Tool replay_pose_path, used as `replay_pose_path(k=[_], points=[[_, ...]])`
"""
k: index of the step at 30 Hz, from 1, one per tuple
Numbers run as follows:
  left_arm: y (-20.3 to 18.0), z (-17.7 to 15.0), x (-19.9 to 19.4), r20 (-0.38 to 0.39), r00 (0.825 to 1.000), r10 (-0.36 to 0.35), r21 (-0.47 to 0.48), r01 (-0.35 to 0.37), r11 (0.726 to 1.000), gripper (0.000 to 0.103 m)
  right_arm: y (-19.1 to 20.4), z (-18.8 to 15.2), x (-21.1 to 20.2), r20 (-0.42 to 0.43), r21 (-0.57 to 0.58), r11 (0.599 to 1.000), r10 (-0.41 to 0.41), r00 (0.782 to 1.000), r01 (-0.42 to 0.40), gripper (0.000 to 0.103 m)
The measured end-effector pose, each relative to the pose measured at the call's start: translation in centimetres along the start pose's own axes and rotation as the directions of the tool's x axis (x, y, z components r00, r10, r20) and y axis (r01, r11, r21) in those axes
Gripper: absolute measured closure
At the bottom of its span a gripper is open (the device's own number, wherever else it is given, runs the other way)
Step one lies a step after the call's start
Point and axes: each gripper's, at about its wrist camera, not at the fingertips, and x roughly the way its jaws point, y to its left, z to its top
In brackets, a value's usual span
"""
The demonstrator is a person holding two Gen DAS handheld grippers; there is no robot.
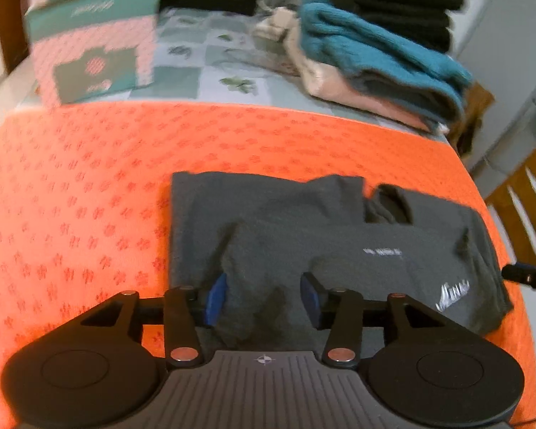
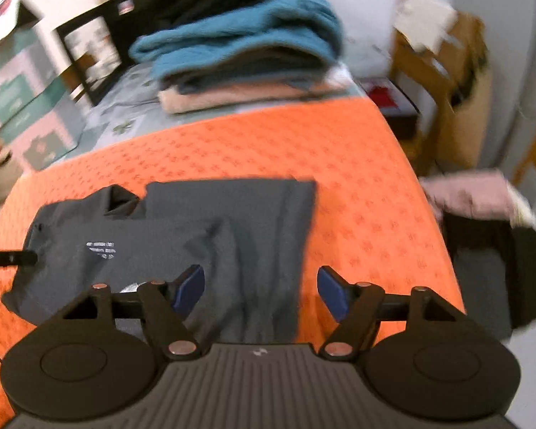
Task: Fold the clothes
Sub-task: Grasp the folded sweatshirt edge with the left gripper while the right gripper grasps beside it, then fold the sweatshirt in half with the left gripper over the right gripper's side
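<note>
A dark grey T-shirt [image 1: 303, 236] with white print lies partly folded on the orange patterned cloth [image 1: 89, 186]. My left gripper [image 1: 264, 296] hovers over its near edge with blue pads apart; a fold of grey fabric lies between them, and the pads do not press it. In the right wrist view the same T-shirt [image 2: 196, 221] lies at left centre. My right gripper [image 2: 261, 289] stands wide open over the shirt's near right edge, one pad above the fabric and the other above the orange cloth [image 2: 357, 178]. Each gripper's tip shows at the other view's edge.
A stack of folded clothes [image 1: 375, 50], with teal, pink and black layers, sits at the back right. Teal and pink boxes [image 1: 93, 35] stand at the back left. A wooden chair [image 1: 525, 193] is beyond the right edge. Pink and dark garments [image 2: 482, 221] lie to the right.
</note>
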Motion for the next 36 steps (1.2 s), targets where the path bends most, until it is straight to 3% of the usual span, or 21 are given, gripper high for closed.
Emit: replay_pose_path(k=[6,12,16,17,20,25,28,30,32,34,36], points=[[-4.1,-0.3,-0.7,0.026,0.998,-0.052,0.169,0.047,0.984,0.047,-2.6,-3.1,0.5,-0.028,0.199,0.98,0.036,0.999,-0.03,0.026],[-6.9,-0.2,-0.7,0.048,0.996,-0.082,0.26,0.067,0.963,0.046,-2.9,-4.1,2.1,-0.001,0.28,0.958,0.068,0.998,-0.065,0.028],[-6.9,0.0,-1.0,0.068,0.993,-0.091,0.249,0.072,0.966,0.046,-2.6,-3.8,2.4,0.016,0.281,0.957,0.069,0.997,-0.071,0.045],[-6.7,0.0,-0.9,0.059,0.993,-0.102,0.236,0.085,0.968,0.046,-2.8,-3.9,2.5,0.014,0.287,0.953,0.098,0.995,-0.098,0.072],[-6.3,-0.1,-0.4,0.028,0.99,-0.139,0.198,0.131,0.972,0.046,-2.9,-3.9,2.6,0.015,0.32,0.939,0.128,0.992,-0.126,0.087],[-8.2,-0.3,2.6,-0.038,0.988,-0.149,0.226,0.153,0.962,0.047,-2.2,-3.3,1.7,0.035,0.313,0.942,0.12,0.992,-0.125,0.09],[-8.7,-0.6,5.4,-0.108,0.99,-0.094,0.256,0.119,0.959,0.049,-1.1,-2.4,0.4,0.063,0.29,0.949,0.113,0.992,-0.126,0.09],[-8.8,-0.5,5.5,-0.103,0.99,-0.094,0.269,0.119,0.956,0.049,0.2,-1.5,-0.8,0.093,0.259,0.957,0.113,0.989,-0.134,0.091],[-8.3,0.0,5.2,-0.112,0.987,-0.119,0.226,0.141,0.964,0.049,1.8,-0.6,-2.1,0.115,0.199,0.971,0.111,0.987,-0.133,0.091],[-6.6,1.0,4.2,-0.104,0.975,-0.194,0.101,0.205,0.974,0.049,3.9,0.3,-3.0,0.128,0.113,0.985,0.113,0.985,-0.128,0.091],[-4.7,2.0,3.1,-0.079,0.956,-0.281,-0.04,0.279,0.96,0.048,6.2,1.3,-3.9,0.133,0.02,0.992,0.117,0.984,-0.121,0.091]])
